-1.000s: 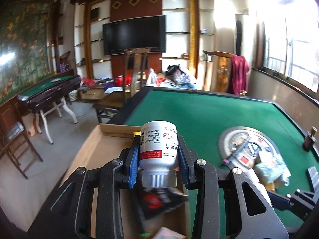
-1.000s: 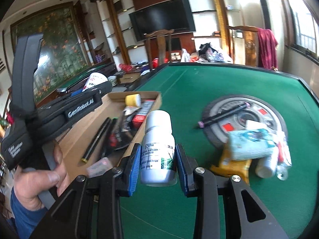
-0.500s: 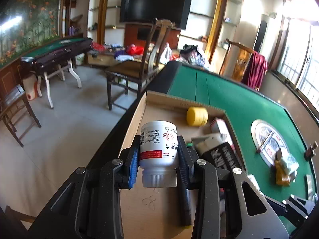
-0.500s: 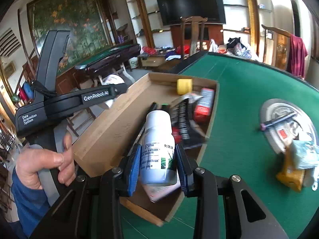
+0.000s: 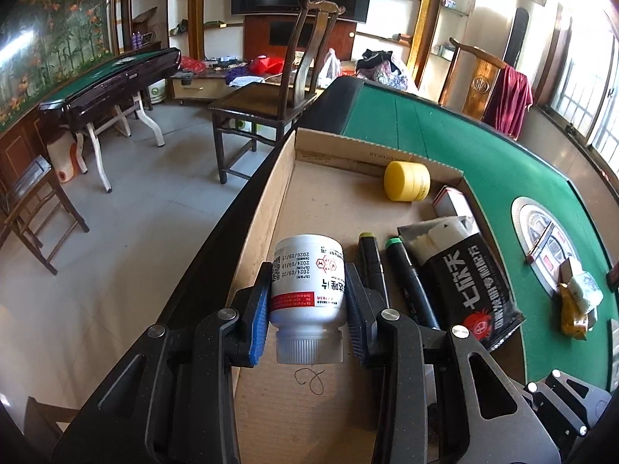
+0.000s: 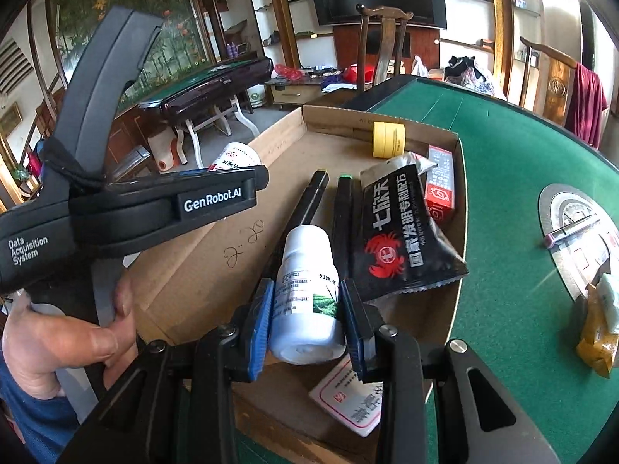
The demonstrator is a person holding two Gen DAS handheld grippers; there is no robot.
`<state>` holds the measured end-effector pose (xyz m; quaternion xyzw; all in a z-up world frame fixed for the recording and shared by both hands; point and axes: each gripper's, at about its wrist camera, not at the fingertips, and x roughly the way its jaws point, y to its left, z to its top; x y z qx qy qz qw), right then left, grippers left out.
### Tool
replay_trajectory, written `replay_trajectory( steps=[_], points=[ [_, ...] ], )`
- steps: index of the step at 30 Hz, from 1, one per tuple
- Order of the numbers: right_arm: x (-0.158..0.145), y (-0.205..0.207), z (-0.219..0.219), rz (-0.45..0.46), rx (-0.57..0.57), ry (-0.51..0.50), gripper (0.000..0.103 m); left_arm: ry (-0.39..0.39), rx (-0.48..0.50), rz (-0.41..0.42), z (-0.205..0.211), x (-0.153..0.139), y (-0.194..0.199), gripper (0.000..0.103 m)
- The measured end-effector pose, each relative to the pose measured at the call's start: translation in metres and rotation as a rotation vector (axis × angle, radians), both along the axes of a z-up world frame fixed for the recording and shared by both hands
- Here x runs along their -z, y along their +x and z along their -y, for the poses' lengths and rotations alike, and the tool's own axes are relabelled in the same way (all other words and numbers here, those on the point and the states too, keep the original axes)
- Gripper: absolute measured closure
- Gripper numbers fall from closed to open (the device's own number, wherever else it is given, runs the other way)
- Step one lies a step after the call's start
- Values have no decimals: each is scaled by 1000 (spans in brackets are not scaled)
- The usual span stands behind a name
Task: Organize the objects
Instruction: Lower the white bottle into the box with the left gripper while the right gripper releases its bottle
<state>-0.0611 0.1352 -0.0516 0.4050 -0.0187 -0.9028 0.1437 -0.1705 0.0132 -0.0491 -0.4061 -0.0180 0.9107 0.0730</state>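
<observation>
Moved: both my hands swung from over the green worktop (image 5: 483, 143) to above the cardboard box (image 5: 278, 178).
Left fingers (image 5: 307, 301): clamped on red-striped white bottle (image 5: 307, 282), cap toward me, over bare box floor, I judge for setting down.
Right fingers (image 6: 305, 321): pinching green-label bottle (image 6: 305, 294) above the black markers (image 6: 340, 208).
Room: television, chairs, tiled floor.

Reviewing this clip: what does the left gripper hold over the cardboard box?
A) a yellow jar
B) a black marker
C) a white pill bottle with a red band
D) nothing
C: the left gripper is clamped on a white pill bottle with a red band, above the cardboard box.
</observation>
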Motion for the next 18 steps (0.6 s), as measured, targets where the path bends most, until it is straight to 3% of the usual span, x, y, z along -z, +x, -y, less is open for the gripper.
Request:
replay_trajectory(
  steps=[18],
  points=[
    [8,4,15,-10,-53,12,69,-73,-15,36,-4,10,-7,69]
  ],
)
